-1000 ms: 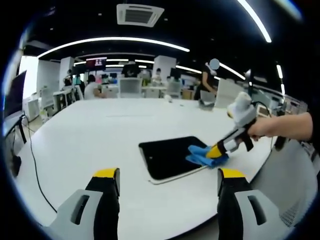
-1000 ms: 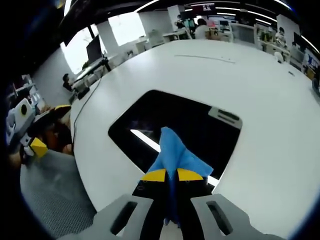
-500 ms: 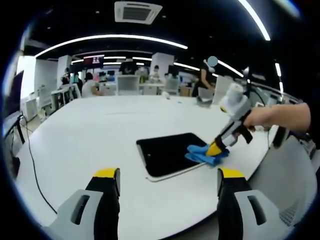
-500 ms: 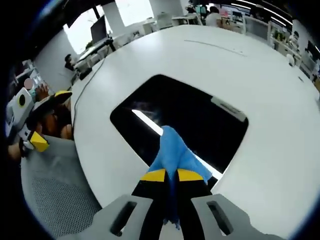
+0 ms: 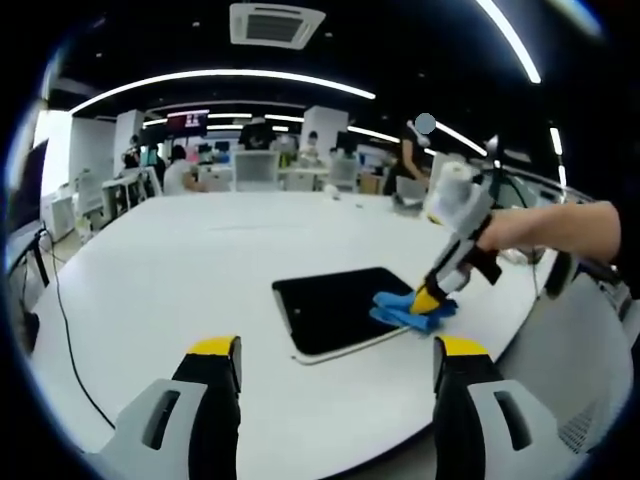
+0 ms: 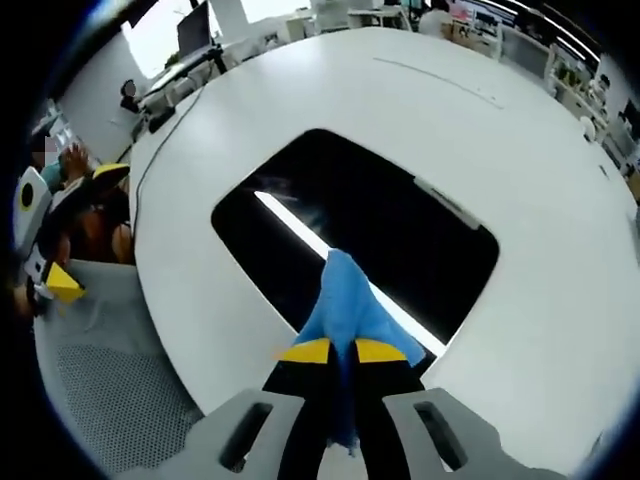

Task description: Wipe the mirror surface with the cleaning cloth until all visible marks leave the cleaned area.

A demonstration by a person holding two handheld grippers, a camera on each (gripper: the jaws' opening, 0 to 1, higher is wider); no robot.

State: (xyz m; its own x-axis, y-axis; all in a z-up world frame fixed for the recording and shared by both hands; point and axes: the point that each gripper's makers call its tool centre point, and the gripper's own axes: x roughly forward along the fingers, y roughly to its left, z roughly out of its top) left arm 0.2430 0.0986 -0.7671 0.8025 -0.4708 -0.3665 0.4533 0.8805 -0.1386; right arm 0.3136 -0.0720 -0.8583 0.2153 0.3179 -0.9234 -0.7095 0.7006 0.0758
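A dark rectangular mirror lies flat on the white table, reflecting ceiling lights. My right gripper is shut on a blue cleaning cloth, which is pressed onto the mirror's near right edge. In the left gripper view my left gripper hangs open above the table's front edge, short of the mirror, with nothing between its yellow-tipped fingers. In the right gripper view the left gripper appears at the far left beyond the table edge.
The white table stretches wide around the mirror. A black cable trails over its left edge. Office chairs, desks and people stand far behind. A mesh chair seat sits below the table edge.
The right gripper has tilted more upright and drawn back slightly, so more of the mirror shows in its view. The cloth stays on the mirror's edge. The left gripper has hardly moved.
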